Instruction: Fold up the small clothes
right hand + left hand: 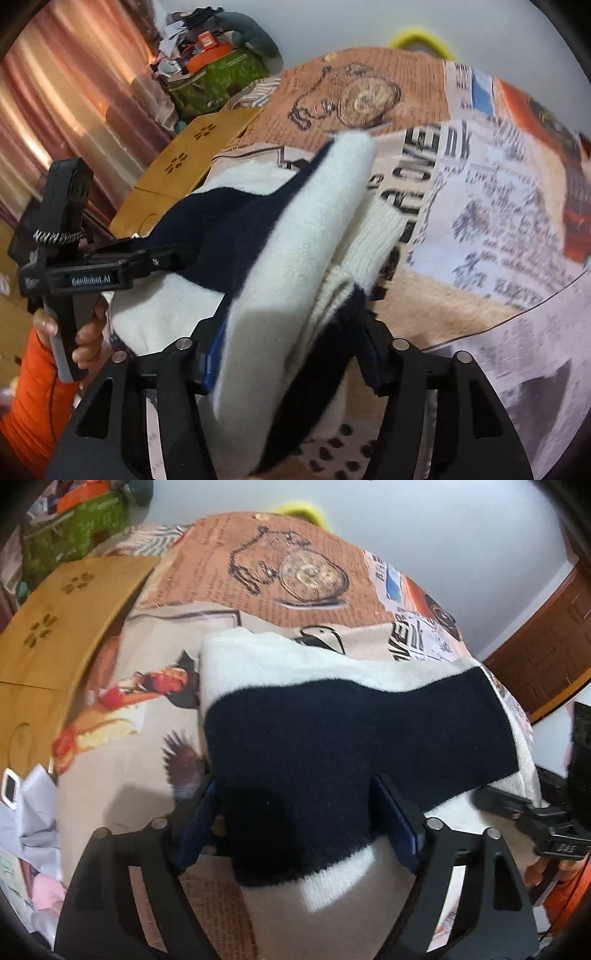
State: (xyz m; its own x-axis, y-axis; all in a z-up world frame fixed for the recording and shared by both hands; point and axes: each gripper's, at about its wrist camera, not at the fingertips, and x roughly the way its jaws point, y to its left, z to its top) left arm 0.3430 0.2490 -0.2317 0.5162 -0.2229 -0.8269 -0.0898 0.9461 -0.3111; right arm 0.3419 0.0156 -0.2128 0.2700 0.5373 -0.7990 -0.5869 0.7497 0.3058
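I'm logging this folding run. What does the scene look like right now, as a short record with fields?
garment: fuzzy white and navy sweater, partly folded
surface: newspaper-print bedspread
left gripper: jaws apart, straddling the sweater's near edge
right gripper: jaws apart, thick fold of the sweater between them
beside: wooden board

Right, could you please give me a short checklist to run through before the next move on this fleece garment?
1. Navy-and-white fleece garment lies on the printed bedspread: ok.
2. Garment between left gripper fingers: ok.
3. Left fingers pressing on it: not ok, gaps show.
4. Garment between right gripper fingers: ok.
5. Right grip firm: cannot tell, blurred.
6. Fold flat and even: not ok, one flap stands up.
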